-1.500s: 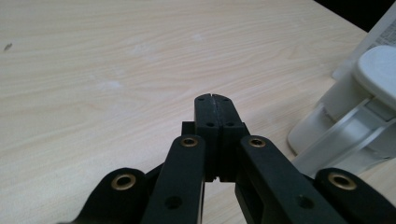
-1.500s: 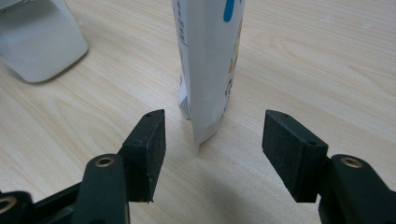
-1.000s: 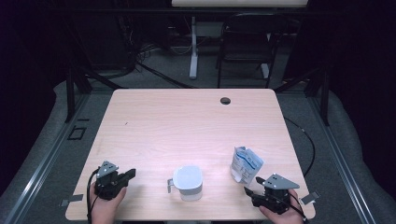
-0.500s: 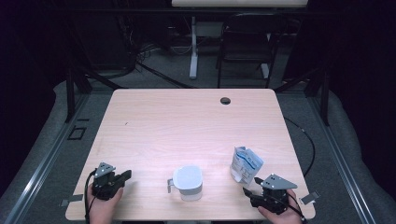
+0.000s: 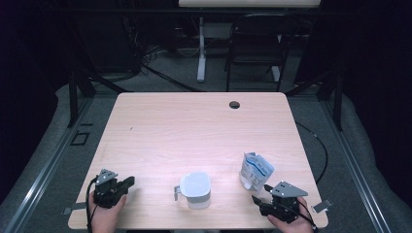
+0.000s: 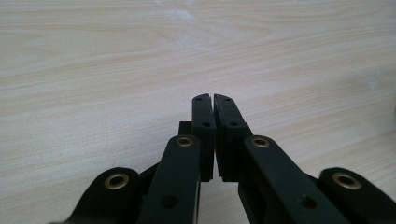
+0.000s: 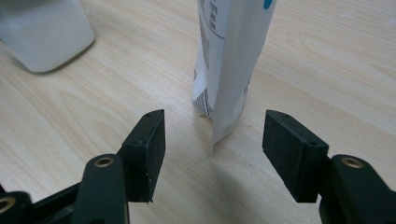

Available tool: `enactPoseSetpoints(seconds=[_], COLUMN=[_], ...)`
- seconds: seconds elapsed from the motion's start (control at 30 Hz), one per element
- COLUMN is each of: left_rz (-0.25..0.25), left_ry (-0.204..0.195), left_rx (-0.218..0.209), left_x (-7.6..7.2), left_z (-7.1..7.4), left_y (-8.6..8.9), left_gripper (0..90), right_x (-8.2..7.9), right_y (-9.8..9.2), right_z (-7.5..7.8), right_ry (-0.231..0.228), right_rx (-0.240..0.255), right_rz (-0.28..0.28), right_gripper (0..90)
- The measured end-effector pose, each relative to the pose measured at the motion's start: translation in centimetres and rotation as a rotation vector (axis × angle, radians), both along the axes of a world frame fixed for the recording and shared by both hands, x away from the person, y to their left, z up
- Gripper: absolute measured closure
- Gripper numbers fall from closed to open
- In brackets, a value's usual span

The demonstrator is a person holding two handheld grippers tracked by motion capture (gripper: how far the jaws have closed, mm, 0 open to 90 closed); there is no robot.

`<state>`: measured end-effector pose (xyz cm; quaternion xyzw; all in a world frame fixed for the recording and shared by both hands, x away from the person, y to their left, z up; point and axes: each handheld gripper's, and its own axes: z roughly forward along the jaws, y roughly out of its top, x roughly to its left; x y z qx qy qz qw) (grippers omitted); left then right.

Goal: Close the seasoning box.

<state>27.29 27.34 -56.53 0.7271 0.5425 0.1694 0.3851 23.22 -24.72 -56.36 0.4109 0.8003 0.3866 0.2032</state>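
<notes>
right hand-held gripper (image 7: 210, 140): jaws held wide, nothing gripped | pouch (image 7: 231, 60): stood upright near tabletop's front right corner, just ahead of jaws | left hand-held gripper (image 6: 214, 135): closed empty, well apart

In the right gripper view the top of the white pouch (image 7: 231, 65) runs off the upper edge, so its print is cut short and too blurred to read, and the white cup (image 7: 44, 32) is cropped at the upper left corner. In the high view both forearms are cut off by the bottom edge, and the lettering on the pouch (image 5: 255, 171) is too small to tell.
</notes>
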Motion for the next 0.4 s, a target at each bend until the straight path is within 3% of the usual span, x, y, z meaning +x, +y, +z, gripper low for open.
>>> enactPoseSetpoints(seconds=[0.4], left_rz=[0.021], left_ry=[-0.019], left_rx=[-0.008], left_x=[-0.06], left_z=[0.14], left_y=[0.21], left_gripper=[81.7], right_x=[0.19], right_y=[-0.15], right_z=[-0.11], right_ry=[0.001], right_rx=[0.004], right_rz=[0.0], right_gripper=[39.4])
